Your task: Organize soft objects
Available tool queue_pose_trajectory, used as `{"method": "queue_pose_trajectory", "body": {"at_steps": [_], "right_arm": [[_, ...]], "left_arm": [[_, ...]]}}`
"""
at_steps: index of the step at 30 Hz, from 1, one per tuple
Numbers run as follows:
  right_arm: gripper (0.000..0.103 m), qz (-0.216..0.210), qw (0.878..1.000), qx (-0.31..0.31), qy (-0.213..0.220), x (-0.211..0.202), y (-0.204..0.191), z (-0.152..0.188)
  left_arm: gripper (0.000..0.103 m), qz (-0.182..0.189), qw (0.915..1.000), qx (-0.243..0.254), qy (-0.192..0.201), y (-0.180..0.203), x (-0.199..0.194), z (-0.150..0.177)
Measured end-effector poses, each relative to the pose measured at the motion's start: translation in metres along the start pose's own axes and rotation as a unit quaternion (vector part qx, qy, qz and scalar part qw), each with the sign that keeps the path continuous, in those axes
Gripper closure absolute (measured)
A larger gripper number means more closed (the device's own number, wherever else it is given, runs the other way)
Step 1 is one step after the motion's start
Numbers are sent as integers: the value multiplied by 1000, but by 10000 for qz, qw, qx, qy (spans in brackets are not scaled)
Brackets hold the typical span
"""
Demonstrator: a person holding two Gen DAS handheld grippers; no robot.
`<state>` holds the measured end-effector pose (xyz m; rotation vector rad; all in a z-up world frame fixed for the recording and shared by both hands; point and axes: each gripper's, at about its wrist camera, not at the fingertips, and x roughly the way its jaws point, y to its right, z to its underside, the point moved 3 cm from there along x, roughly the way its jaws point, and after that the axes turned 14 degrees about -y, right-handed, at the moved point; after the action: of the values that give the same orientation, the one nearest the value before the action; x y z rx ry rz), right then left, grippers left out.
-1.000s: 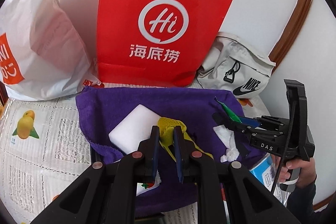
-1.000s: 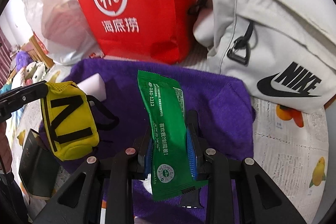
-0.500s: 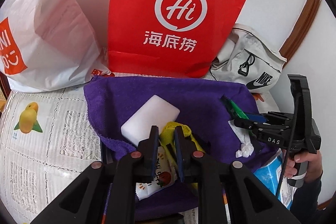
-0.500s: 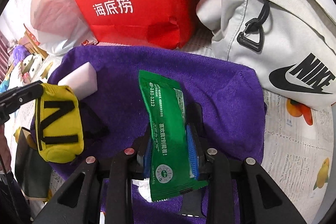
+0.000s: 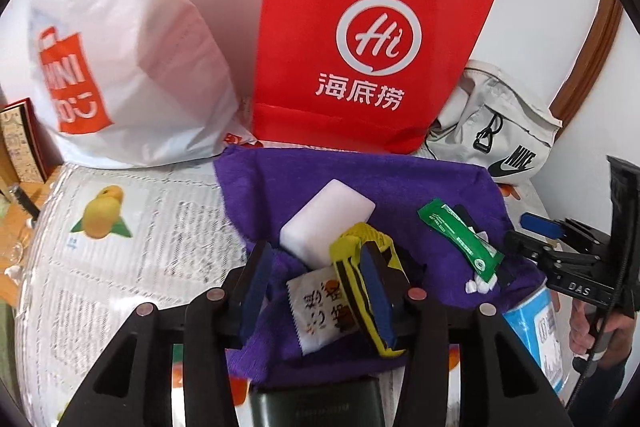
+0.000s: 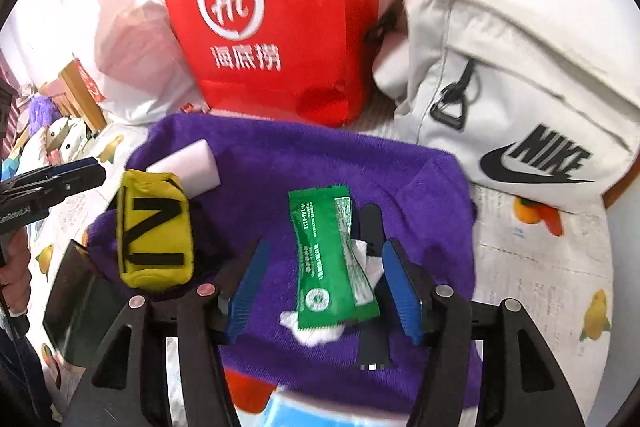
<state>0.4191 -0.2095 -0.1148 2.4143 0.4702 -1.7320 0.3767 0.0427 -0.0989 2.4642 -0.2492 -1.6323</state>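
Release time: both tools (image 5: pixel 316 287) (image 6: pixel 324 283) opening, so back straight off yellow pouch (image 5: pixel 362 267) and green packet (image 6: pixel 332 251), leaving them flat on purple towel (image 6: pixel 280 163).

Fuzzy purple cloth (image 6: pixel 280 163), glossy green plastic pkt (image 6: pixel 332 259).

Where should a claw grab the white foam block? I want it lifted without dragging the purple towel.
Grip the white foam block across its two long side faces, coming down from above at its far end. It lies flat on the purple towel, and its near end is crowded by the yellow pouch, while the far end is open.
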Motion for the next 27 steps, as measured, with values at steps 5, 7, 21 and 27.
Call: {"method": "queue_pose_trajectory", "body": {"at_steps": [5,7,21,27], "right_arm": [[43,-46,9994,192,288,-33,-3,26],[43,-70,9989,274,372,-46,-5,40],[41,-283,9967,545,532,-99,-41,157],[41,-654,9950,635,401,-98,-65,203]], "left_arm": [[53,-75,9998,-32,163,-3,-28,18],[53,-157,9995,-112,269,-5,-42,28],[47,73,9992,-74,397,2,-91,109],[46,162,9993,-88,333,1,-91,140]]}}
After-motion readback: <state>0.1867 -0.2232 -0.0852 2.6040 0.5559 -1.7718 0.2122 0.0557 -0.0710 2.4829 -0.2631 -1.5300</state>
